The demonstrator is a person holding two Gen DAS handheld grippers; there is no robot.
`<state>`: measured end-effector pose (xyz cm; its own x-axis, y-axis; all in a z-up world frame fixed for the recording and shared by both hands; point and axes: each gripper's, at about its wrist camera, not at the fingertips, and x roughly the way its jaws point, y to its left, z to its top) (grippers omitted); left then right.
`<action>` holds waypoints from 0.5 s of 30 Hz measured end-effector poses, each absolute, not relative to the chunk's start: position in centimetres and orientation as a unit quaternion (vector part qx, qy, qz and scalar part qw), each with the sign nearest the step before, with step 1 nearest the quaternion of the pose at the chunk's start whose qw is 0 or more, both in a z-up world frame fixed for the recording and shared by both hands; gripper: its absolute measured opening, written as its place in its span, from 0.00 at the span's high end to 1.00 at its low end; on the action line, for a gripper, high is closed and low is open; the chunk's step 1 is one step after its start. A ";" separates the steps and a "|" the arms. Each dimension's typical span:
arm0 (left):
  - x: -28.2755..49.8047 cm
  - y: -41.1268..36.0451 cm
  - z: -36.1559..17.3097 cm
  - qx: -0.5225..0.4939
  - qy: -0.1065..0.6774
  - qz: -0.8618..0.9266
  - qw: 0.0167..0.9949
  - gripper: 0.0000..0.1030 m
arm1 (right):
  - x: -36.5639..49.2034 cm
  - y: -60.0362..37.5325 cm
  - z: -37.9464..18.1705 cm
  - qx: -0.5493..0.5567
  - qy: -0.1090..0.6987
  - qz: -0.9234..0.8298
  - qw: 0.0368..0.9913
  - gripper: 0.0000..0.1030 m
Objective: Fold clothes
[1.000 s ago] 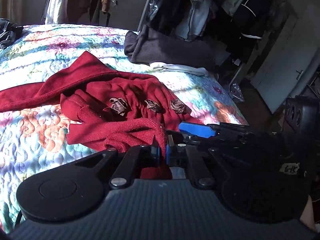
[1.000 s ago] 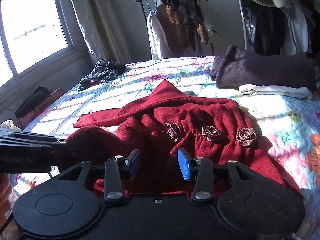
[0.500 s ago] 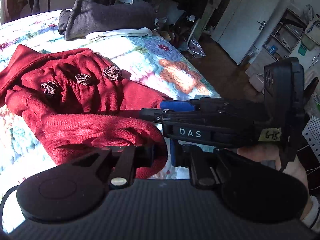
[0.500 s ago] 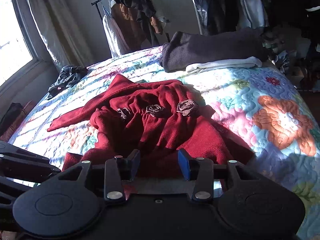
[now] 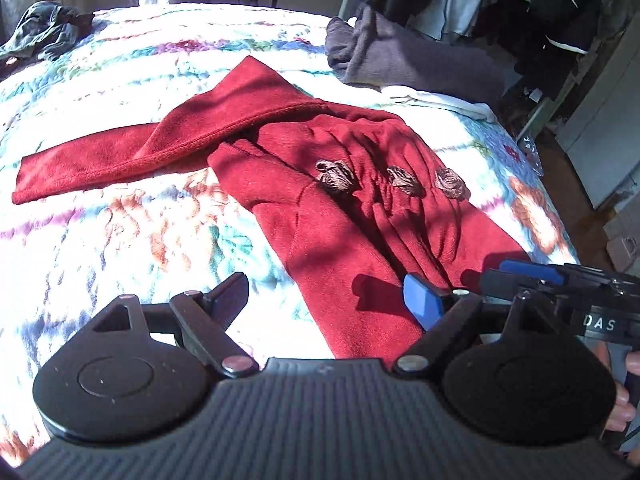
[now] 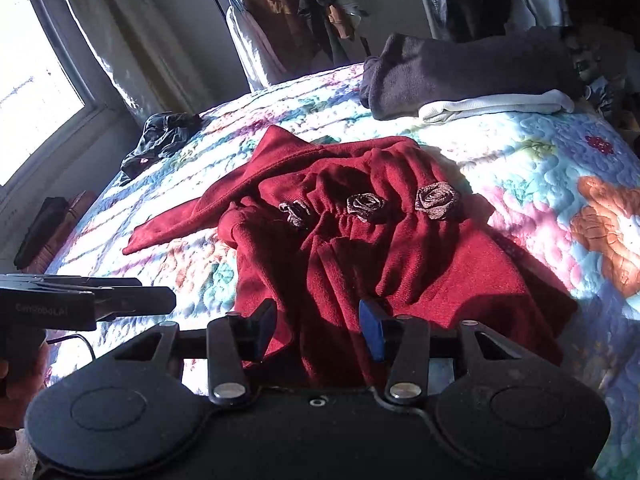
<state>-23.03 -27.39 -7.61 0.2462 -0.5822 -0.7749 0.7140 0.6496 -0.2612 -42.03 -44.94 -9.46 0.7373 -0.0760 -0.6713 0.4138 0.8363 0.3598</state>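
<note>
- A dark garment is seen crumpled at the bed's far left corner, well clear.
- The left claw is opening, nothing pinched; the sweater's hem lies just ahead, nearer its right finger.
- The sweater's long axis runs away from both claws; 1 sleeve is stretched leftward.
- The right claw is parting slightly over the hem, unclamped.
- A folded pile sits far right, apart.

I count one red sweater with three fabric roses, two folded garments stacked upper right, one dark crumpled garment upper left, and my two tongs.
</note>
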 end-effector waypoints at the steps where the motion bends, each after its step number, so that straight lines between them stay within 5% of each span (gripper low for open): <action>1: -21.9 -27.0 -8.1 0.065 0.462 -0.403 0.787 0.18 | -41.1 -44.5 -9.4 0.248 0.338 -0.121 0.900 0.50; 15: -9.6 -27.9 -15.0 -0.050 0.494 -0.395 0.773 0.18 | -26.0 -42.6 -13.7 0.183 0.409 -0.079 0.891 0.45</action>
<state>-9.61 -27.94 -14.99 0.2002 -0.6603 -0.7238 0.5624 0.6824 -0.4670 -25.98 -42.64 -13.66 0.6532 0.0084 -0.7571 0.2906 0.9206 0.2609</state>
